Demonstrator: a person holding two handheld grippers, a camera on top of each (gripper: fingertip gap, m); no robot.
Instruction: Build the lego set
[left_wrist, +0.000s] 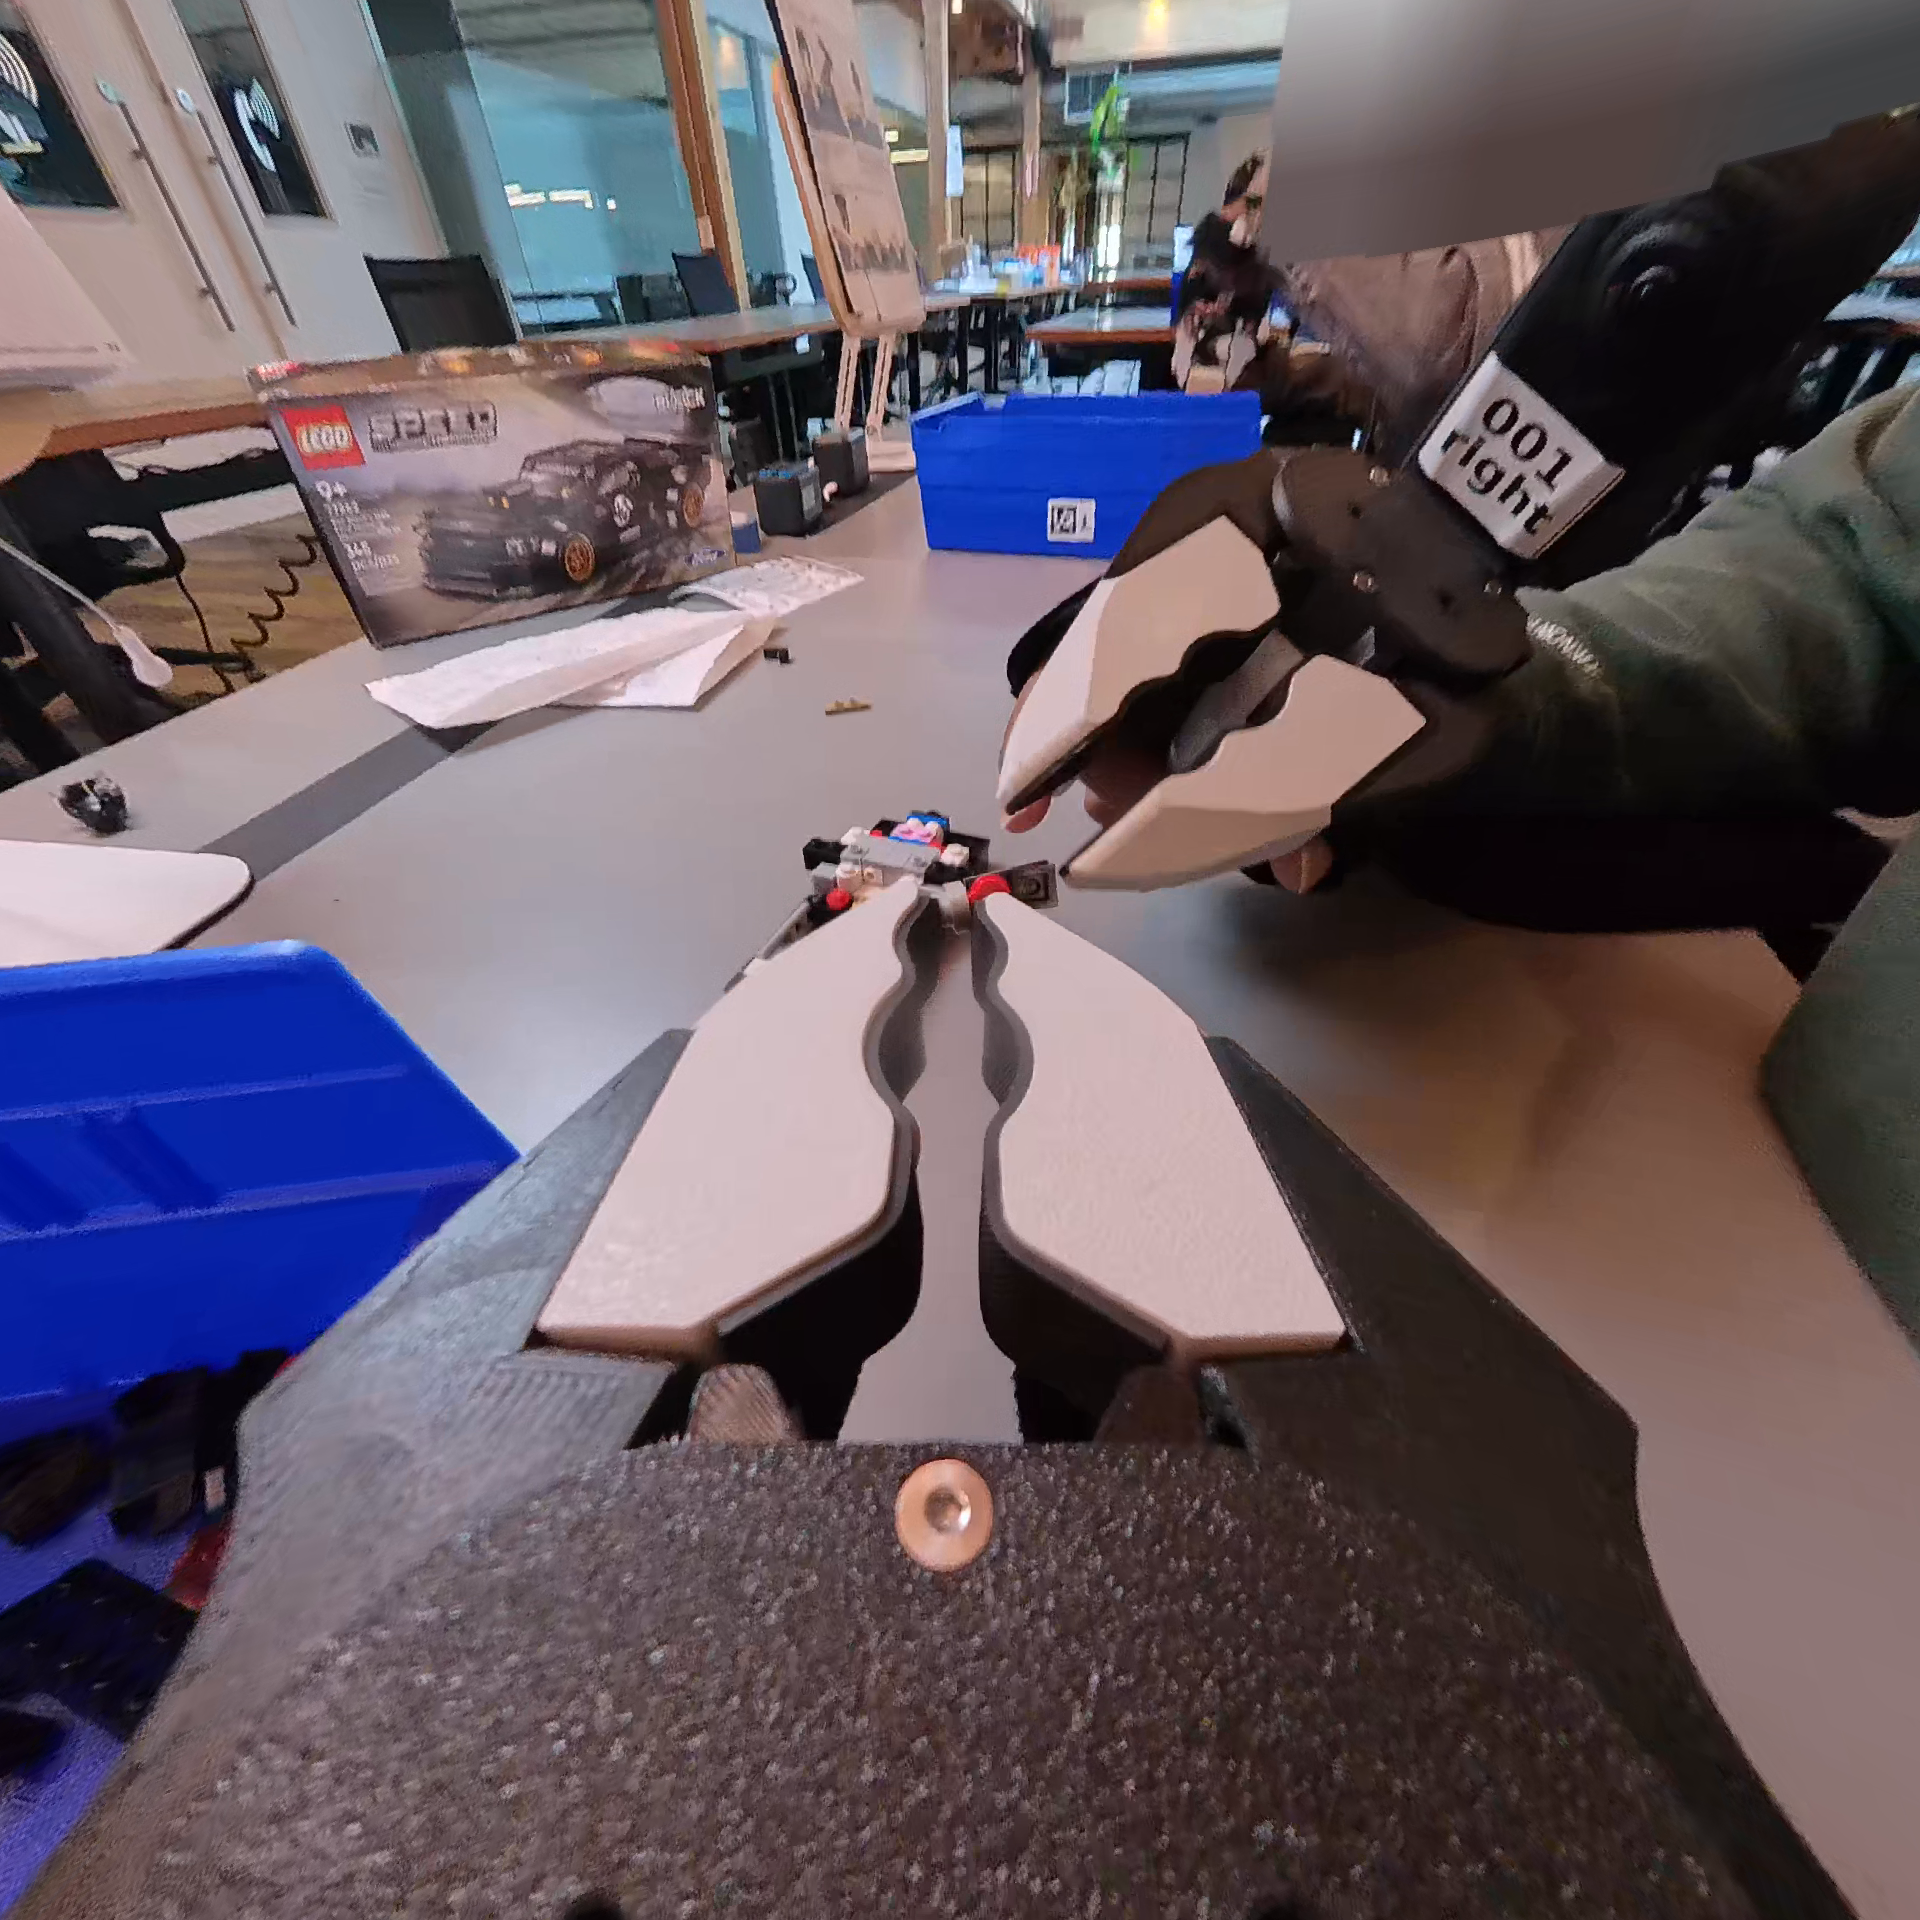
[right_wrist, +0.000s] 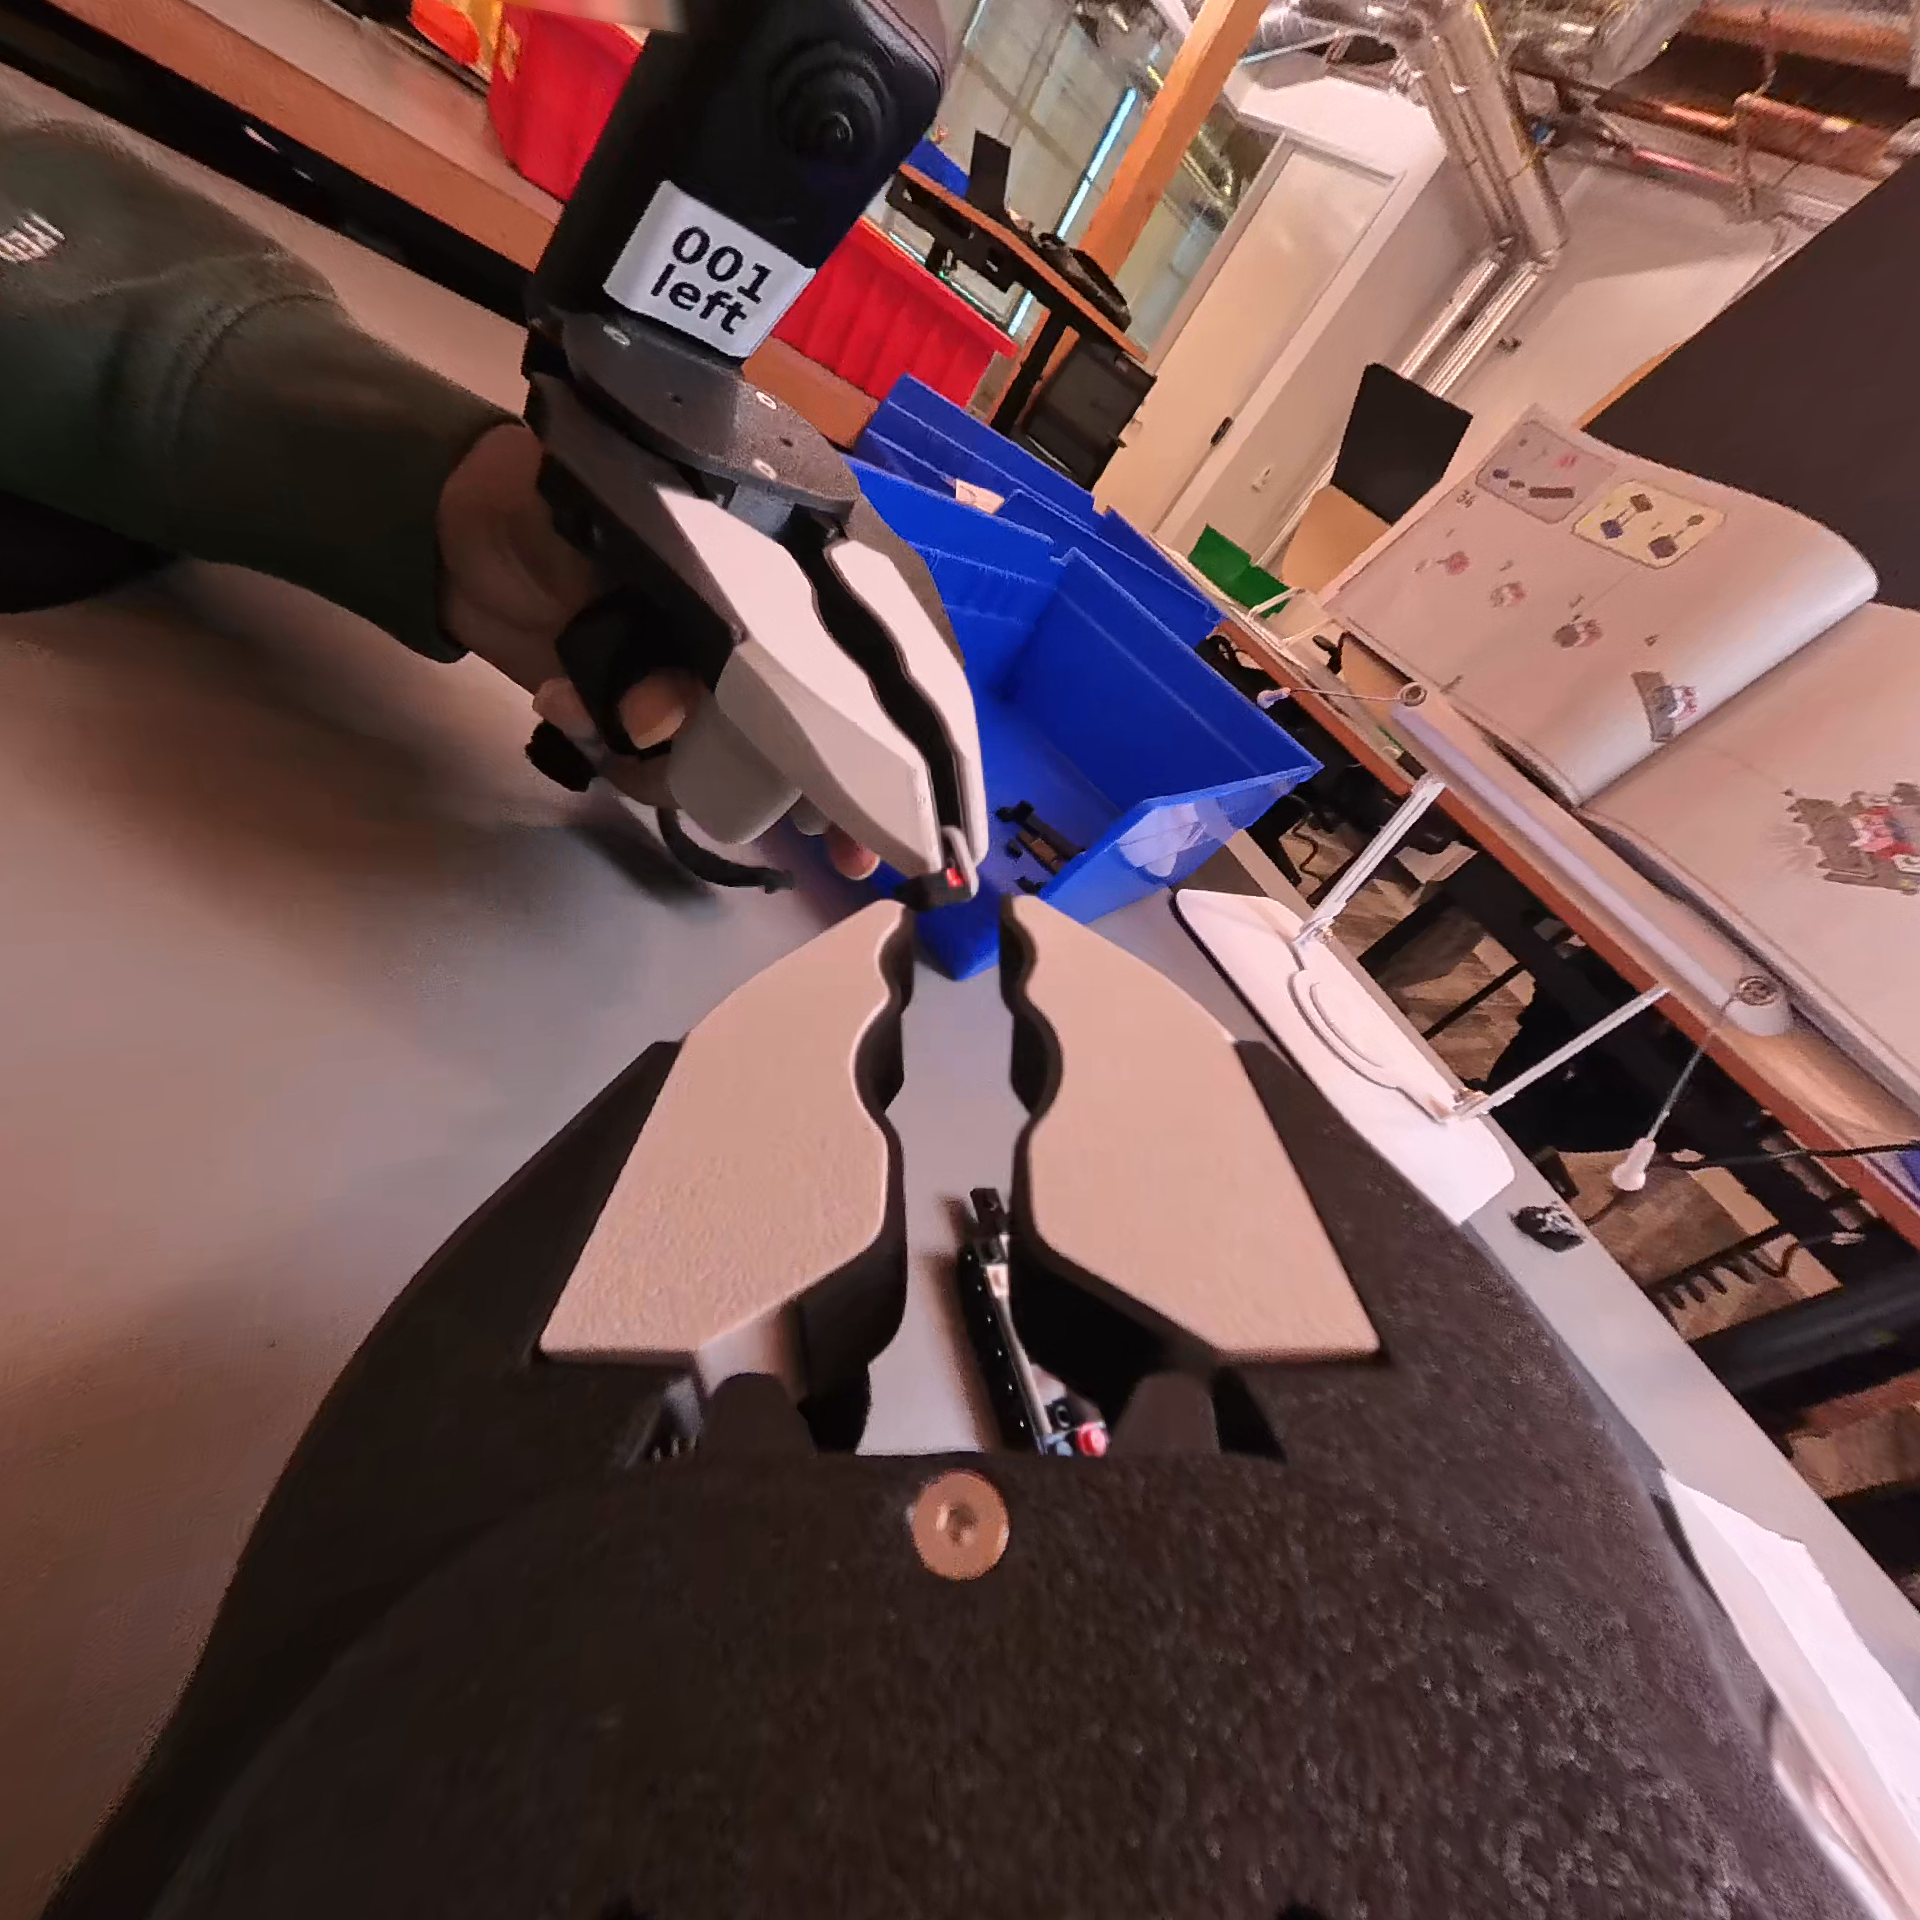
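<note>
A small brick-built car chassis (left_wrist: 896, 850), black and grey with red and blue bits, lies on the grey table (left_wrist: 582, 831). My left gripper (left_wrist: 948, 902) is shut on a small grey and red brick piece (left_wrist: 985, 886) at the chassis's near end. In the right wrist view the left gripper (right_wrist: 951, 868) pinches that piece (right_wrist: 954, 881) just ahead of my right gripper (right_wrist: 958, 914). The right gripper is open and empty, and the chassis (right_wrist: 987, 1309) shows below between its fingers. In the left wrist view the right gripper (left_wrist: 1042, 847) hovers by a dark plate (left_wrist: 1034, 883).
A blue bin (left_wrist: 208, 1143) with dark parts sits near left, and another blue bin (left_wrist: 1081, 468) stands farther back. A toy set box (left_wrist: 499, 488) and paper sheets (left_wrist: 582, 665) lie behind. An open instruction booklet (right_wrist: 1662, 623) rests on a white stand (right_wrist: 1351, 1029) at the table edge. My left and right fingertips are right by each other.
</note>
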